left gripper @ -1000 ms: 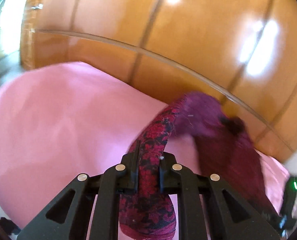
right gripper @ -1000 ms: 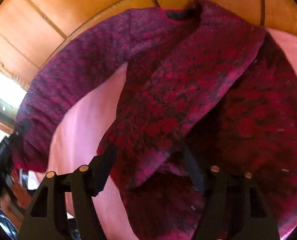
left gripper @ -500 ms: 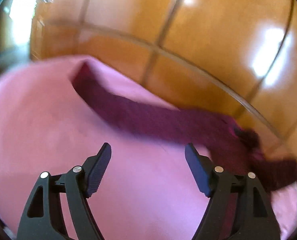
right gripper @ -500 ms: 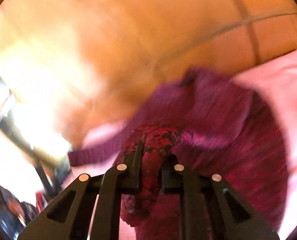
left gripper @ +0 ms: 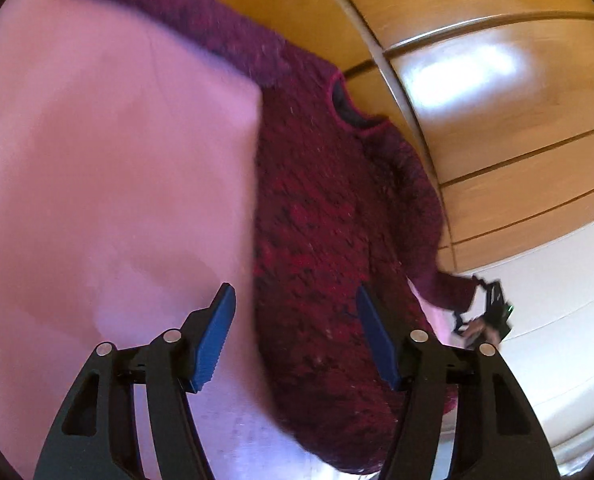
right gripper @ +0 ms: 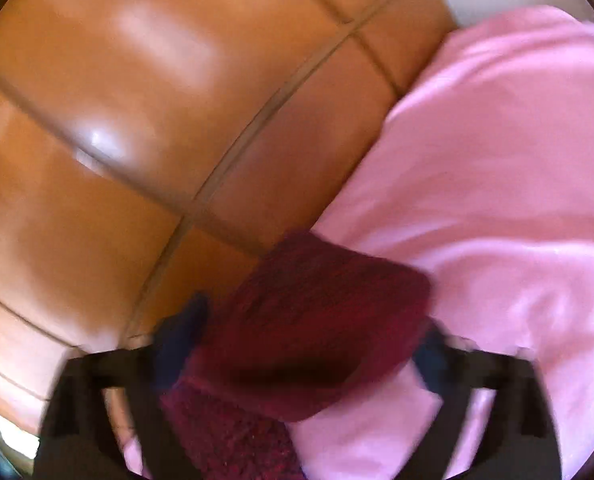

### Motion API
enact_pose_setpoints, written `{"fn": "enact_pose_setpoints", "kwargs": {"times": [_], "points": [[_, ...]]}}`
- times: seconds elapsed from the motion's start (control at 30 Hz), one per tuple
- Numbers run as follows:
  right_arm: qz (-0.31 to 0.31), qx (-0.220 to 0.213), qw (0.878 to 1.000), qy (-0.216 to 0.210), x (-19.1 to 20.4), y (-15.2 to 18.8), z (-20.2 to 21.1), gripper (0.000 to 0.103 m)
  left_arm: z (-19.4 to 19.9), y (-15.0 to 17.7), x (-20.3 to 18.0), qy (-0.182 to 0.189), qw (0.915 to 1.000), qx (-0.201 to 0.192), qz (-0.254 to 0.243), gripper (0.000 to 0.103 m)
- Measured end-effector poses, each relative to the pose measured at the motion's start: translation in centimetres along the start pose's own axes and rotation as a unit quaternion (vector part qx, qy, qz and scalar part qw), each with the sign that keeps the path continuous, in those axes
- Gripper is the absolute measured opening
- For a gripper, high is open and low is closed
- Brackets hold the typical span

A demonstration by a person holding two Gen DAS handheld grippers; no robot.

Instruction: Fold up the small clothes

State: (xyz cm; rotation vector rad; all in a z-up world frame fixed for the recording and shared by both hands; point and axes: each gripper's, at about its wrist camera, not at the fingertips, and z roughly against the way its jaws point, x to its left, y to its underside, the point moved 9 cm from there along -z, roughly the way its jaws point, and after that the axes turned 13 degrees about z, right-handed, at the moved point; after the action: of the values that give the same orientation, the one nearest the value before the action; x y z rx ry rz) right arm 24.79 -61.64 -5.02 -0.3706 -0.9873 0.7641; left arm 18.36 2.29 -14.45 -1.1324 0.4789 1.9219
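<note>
place: I read this as a home bedroom
bed: pink sheet (left gripper: 109,184) spread smooth, which I work over
woodwork: glossy orange-brown wooden panels (right gripper: 109,128) with grooved seams, right behind the bed
wall: plain white wall (left gripper: 545,304) beside the panels

- One dark red knitted sweater (left gripper: 329,208), spread ahead of the left gripper (left gripper: 295,334).
- One pink bedsheet (left gripper: 109,184) beneath it.
- Two grippers: the second, the right gripper (right gripper: 309,356), appears with jaws apart over a sleeve.
- One wooden panelled wall (right gripper: 137,128) beyond.
</note>
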Motion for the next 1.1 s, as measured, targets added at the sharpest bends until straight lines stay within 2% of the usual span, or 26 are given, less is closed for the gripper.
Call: {"fn": "enact_pose_setpoints", "kwargs": {"times": [0.1, 0.17, 0.23, 0.3, 0.37, 0.4, 0.47, 0.5, 0.53, 0.6, 0.67, 0.73, 0.8, 0.9, 0.97, 1.0, 1.03, 1.07, 1.1], "points": [[-0.006, 0.02, 0.999, -0.04, -1.0, 3.2, 2.1, 0.096, -1.0, 0.6, -0.5, 0.018, 0.9996, 0.02, 0.01, 0.059], [0.039, 0.081, 0.994, -0.07, 0.0, 8.1, 3.4, 0.087, -1.9, 0.8, -0.9, 0.011, 0.9997, 0.024, 0.0, 0.054], [0.058, 0.129, 0.985, -0.102, 1.9, 12.8, 4.8, 0.071, -2.6, 1.2, -0.9, 0.008, 0.9993, 0.037, 0.003, 0.039], [0.08, 0.179, 0.971, -0.134, 3.9, 18.2, 5.0, 0.061, -2.9, 1.3, -0.5, 0.006, 0.9991, 0.042, 0.008, 0.029], [0.086, 0.21, 0.961, -0.158, 5.5, 21.5, 4.9, 0.057, -3.2, 1.1, -0.5, -0.002, 0.9989, 0.045, 0.011, 0.023], [0.095, 0.222, 0.956, -0.169, 6.7, 23.2, 4.7, 0.051, -3.4, 1.0, -0.5, -0.004, 0.999, 0.045, 0.007, 0.02], [0.118, 0.227, 0.953, -0.164, 8.2, 24.4, 4.1, 0.05, -2.8, 0.6, -1.0, -0.017, 0.999, 0.039, -0.011, 0.017], [0.136, 0.228, 0.953, -0.144, 8.6, 24.8, 3.6, 0.05, -2.5, 0.4, -1.7, -0.023, 0.9988, 0.034, -0.025, 0.016], [0.143, 0.228, 0.953, -0.138, 9.0, 24.5, 3.3, 0.042, -1.9, 0.1, -2.4, -0.023, 0.9986, 0.027, -0.039, 0.015], [0.18, 0.23, 0.949, -0.115, 9.8, 24.0, 3.8, 0.019, -0.5, -0.4, -3.6, -0.035, 0.9972, 0.012, -0.064, 0.014], [0.22, 0.222, 0.944, -0.103, 9.9, 23.2, 3.0, 0.015, 1.2, -0.8, -4.9, -0.033, 0.9959, 0.001, -0.084, 0.013], [0.273, 0.206, 0.936, -0.086, 11.1, 22.4, 4.3, 0.01, 3.4, -1.3, -6.5, -0.031, 0.994, -0.007, -0.105, 0.012], [0.295, 0.189, 0.931, -0.099, 12.9, 22.0, 6.2, 0.0, 5.3, -1.2, -7.6, -0.033, 0.9922, -0.009, -0.119, 0.011], [0.333, 0.174, 0.92, -0.113, 13.9, 22.1, 11.2, 0.0, 7.7, 0.5, -7.8, -0.048, 0.9874, -0.003, -0.151, 0.011], [0.328, 0.18, 0.918, -0.133, 13.7, 23.3, 12.7, 0.002, 8.8, 2.2, -5.8, -0.077, 0.9832, 0.007, -0.165, 0.012], [0.317, 0.177, 0.921, -0.144, 13.1, 24.0, 13.7, 0.01, 9.1, 2.6, -4.8, -0.086, 0.9825, 0.005, -0.165, 0.014], [0.308, 0.181, 0.922, -0.149, 12.4, 24.8, 13.9, 0.043, 9.3, 3.0, -3.2, -0.094, 0.9817, 0.008, -0.165, 0.017], [0.301, 0.185, 0.924, -0.146, 11.7, 25.2, 13.6, 0.058, 9.2, 3.2, -2.1, -0.099, 0.9821, 0.009, -0.16, 0.019], [0.287, 0.188, 0.93, -0.134, 10.2, 25.9, 13.3, 0.063, 9.6, 3.1, -0.3, -0.113, 0.984, -0.005, -0.138, 0.022]]}}
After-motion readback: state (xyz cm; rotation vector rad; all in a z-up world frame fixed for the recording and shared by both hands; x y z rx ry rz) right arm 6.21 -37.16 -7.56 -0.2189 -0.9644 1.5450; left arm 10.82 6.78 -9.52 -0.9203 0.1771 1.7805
